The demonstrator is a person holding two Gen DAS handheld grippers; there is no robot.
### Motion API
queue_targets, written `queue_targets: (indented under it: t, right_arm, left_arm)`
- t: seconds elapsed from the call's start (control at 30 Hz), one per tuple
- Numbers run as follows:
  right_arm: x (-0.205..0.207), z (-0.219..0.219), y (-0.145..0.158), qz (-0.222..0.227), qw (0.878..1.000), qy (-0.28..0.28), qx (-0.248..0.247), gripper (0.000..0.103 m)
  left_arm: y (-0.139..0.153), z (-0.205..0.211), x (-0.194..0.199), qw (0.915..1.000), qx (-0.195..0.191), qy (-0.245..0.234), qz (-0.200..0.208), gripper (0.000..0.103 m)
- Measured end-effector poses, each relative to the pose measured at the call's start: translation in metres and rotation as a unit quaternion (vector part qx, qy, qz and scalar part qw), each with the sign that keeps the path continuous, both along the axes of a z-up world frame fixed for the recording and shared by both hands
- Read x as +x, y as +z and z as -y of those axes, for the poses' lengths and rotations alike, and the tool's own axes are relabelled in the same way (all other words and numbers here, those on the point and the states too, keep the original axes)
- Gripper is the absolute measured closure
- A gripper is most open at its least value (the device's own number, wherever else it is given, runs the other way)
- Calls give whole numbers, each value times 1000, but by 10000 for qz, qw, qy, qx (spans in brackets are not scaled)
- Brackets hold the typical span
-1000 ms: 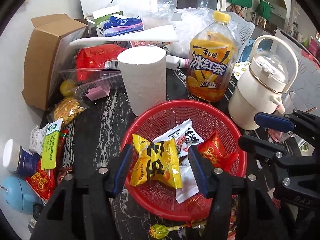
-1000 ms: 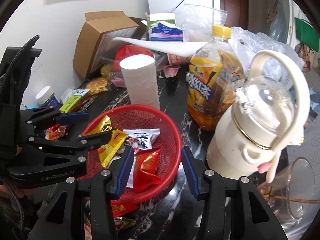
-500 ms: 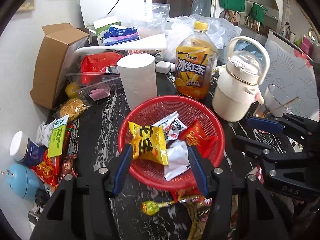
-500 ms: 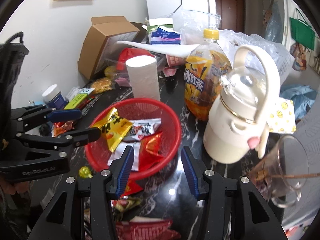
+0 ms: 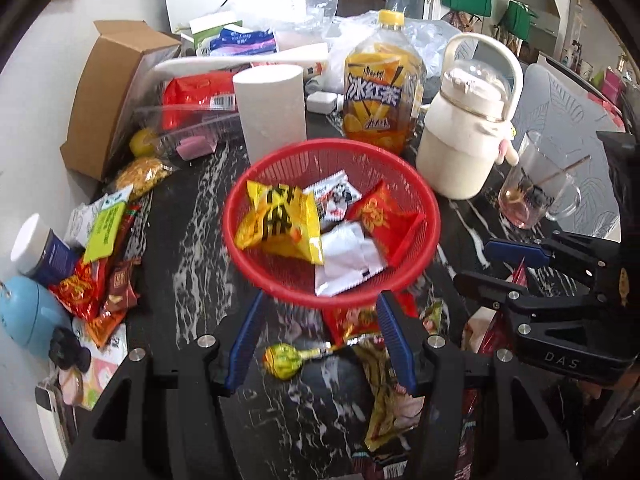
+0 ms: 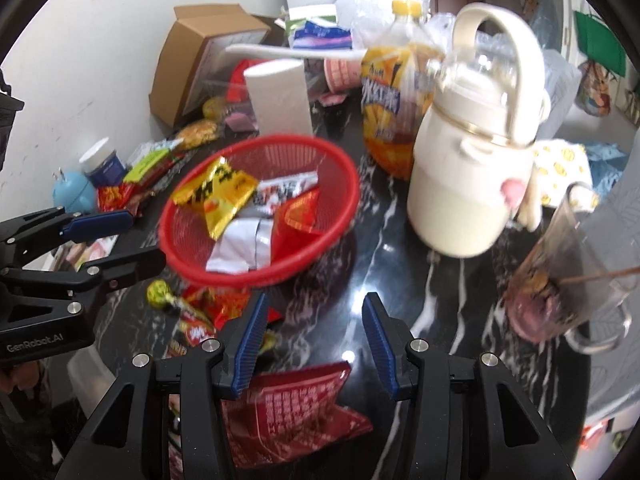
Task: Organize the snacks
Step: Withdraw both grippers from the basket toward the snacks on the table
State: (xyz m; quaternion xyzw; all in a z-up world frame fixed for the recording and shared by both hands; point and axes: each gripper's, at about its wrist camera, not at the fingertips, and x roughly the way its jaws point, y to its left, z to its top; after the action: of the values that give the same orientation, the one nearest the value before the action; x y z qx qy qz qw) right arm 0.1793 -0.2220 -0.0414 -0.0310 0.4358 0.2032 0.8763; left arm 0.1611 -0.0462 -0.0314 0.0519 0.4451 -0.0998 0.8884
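A red mesh basket (image 5: 430, 216) (image 6: 340, 160) on the black marble table holds a yellow snack bag (image 5: 280, 220) (image 6: 216, 196), white packets (image 5: 348, 260) and a red packet (image 5: 380, 216). My left gripper (image 5: 320, 328) (image 6: 116, 240) is open and empty, just in front of the basket, above a yellow-green lollipop (image 5: 284, 360) (image 6: 160, 292) and loose red and yellow snack packets (image 5: 352, 322). My right gripper (image 6: 314, 332) (image 5: 488, 262) is open and empty, right of the basket, above a red packet (image 6: 296, 404).
Behind the basket stand a paper roll (image 5: 272, 112), an iced-tea bottle (image 5: 382, 92), a cream kettle (image 5: 464, 140) and a glass mug (image 5: 536, 192). More snack packets (image 5: 100, 272), a jar (image 5: 36, 248) and a cardboard box (image 5: 104, 92) crowd the left side.
Both grippers have pulled back from the basket toward me. The yellow bag now lies in the basket beyond the left fingers. The lollipop and front packets came into view.
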Motion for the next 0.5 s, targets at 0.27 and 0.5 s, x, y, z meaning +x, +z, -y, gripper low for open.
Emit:
queue_targets:
  t: [0.27,0.5]
  right_arm:
    - [-12,-11,-12,-204,9993,262,195,54]
    - [-14,-23,-19,-195,9990,342,215,54]
  left_arm:
    - [-16,-14,-6,9999,-87,108,-52,47]
    - [-29,-31,-2,9996,-192,212,-90,47]
